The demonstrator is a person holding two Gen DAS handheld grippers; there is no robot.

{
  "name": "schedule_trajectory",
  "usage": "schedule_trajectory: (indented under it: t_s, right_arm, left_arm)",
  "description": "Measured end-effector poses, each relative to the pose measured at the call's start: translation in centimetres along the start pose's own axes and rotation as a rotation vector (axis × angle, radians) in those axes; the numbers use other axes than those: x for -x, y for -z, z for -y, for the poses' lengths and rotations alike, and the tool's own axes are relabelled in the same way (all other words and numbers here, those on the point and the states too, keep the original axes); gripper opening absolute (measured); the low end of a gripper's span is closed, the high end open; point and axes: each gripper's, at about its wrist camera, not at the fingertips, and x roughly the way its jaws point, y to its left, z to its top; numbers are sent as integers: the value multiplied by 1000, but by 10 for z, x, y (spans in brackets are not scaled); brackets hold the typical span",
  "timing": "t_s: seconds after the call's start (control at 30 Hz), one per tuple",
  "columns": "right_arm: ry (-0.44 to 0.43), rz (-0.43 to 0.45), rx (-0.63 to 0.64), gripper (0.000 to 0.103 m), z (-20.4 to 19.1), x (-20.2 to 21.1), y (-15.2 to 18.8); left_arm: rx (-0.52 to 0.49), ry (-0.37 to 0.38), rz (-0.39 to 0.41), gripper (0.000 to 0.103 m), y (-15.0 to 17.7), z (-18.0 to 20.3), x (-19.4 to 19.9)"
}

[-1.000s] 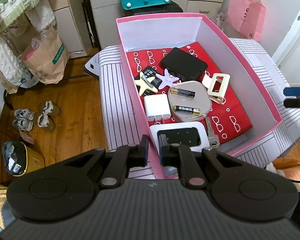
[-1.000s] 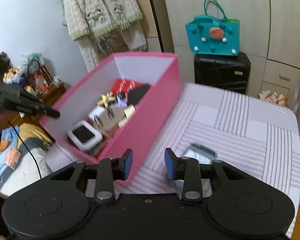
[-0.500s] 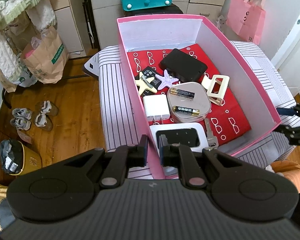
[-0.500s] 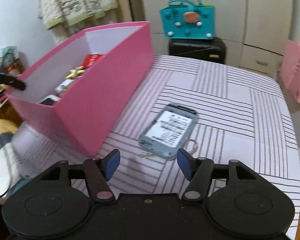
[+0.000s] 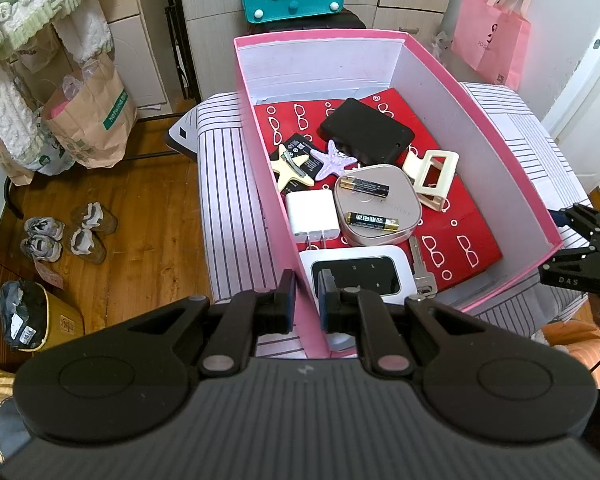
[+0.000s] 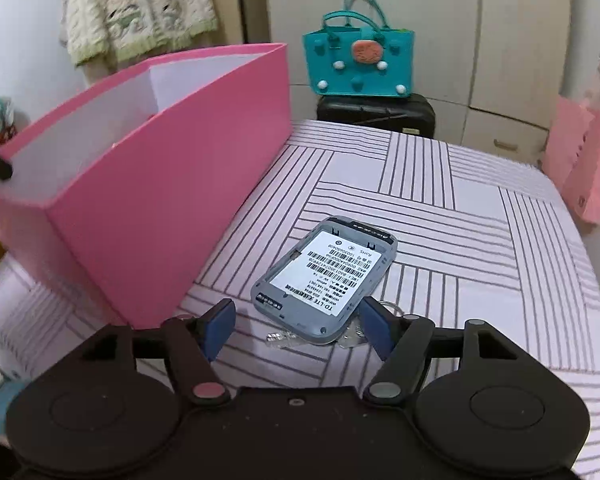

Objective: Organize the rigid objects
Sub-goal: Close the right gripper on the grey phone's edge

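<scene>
Most things already lie in your pink box [image 5: 476,128], its wall pinched by your left gripper [image 5: 305,294]; the grey device [image 6: 325,276] remains outside, between your empty right gripper's [image 6: 296,330] opening jaws

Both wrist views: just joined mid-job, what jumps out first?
The pink box fills the left wrist view, crowded with small things, and the left gripper is clamped on its near wall. In the right wrist view a grey device lies label-up on the striped cloth, between the opening fingers of the right gripper.

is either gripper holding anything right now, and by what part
The left gripper is clamped on the pink box at its near wall. The right gripper holds nothing; its jaws are opening.
</scene>
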Motion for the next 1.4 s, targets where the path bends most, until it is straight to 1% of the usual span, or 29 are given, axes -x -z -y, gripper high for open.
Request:
schedule_trajectory:
  t_s: [0.07,0.1,0.13,0.17,0.2,0.33,0.43,0.53,0.6,0.63,0.67,0.7,0.77,0.8,0.83,0.9,0.97,1.03,1.07,1.17,1.27,1.33,1.37,1.4]
  right_arm:
    - [14,6,-7,76,-2,-2,1]
    - [24,7,-3,78,-4,-4,1]
    - [32,10,0,81,-6,-6,0]
    - [34,13,1,87,-7,-8,0]
    - [30,15,-4,90,-7,-11,-1]
    - [56,21,11,91,-8,-19,-5]
    - [37,6,-9,92,1,-27,-10]
    - [52,11,0,93,6,-34,-15]
    - [47,4,7,93,10,-37,-19]
    - [39,0,5,92,13,-37,-21]
    - [31,-2,-3,87,17,-37,-23]
    - [20,-3,-8,78,20,-37,-25]
    - [-13,9,-4,67,30,-35,-30]
    - [-33,6,2,65,34,-35,-33]
    - [-47,5,4,65,38,-35,-35]
    - [-58,18,59,66,40,-34,-38]
    - [-40,-7,129,66,36,-36,-40]
    - [-30,-34,158,74,31,-34,-41]
    - [-27,-60,161,82,28,-34,-41]
    - [-27,-132,164,82,23,-33,-40]
    - [-43,-154,87,83,31,-36,-44]
    - [-26,-165,62,82,34,-39,-50]
    - [-10,-166,56,75,35,-40,-50]
    - [6,-159,61,64,34,-41,-52]
  left_arm:
    - [2,-1,0,11,0,0,0]
    - [1,-1,-1,11,0,0,0]
    - [0,0,-1,11,0,0,0]
    - [1,0,-1,11,0,0,0]
    - [2,0,-2,11,0,0,0]
    - [1,0,-1,11,0,0,0]
    - [3,1,-2,11,0,0,0]
    - [1,-2,-2,11,0,0,0]
    - [2,-1,-3,11,0,0,1]
    - [2,-2,-3,11,0,0,0]
    - [2,-2,-3,11,0,0,0]
    - [4,-2,-3,11,0,0,1]
    - [5,-2,-2,11,0,0,1]
    - [6,-3,-2,11,0,0,1]
    - [5,-2,-3,11,0,0,1]
    - [8,2,-2,11,0,-1,1]
    - [11,3,-3,11,1,-1,1]
    - [11,3,-3,11,0,-2,1]
    - [12,3,-3,11,0,-2,1]
    - [10,3,-5,11,0,-2,1]
    - [3,1,-4,11,0,-1,1]
    - [-1,-2,-6,11,0,-1,0]
    - [0,-5,-7,11,0,-1,-1]
    - [2,-6,-7,11,0,0,-1]
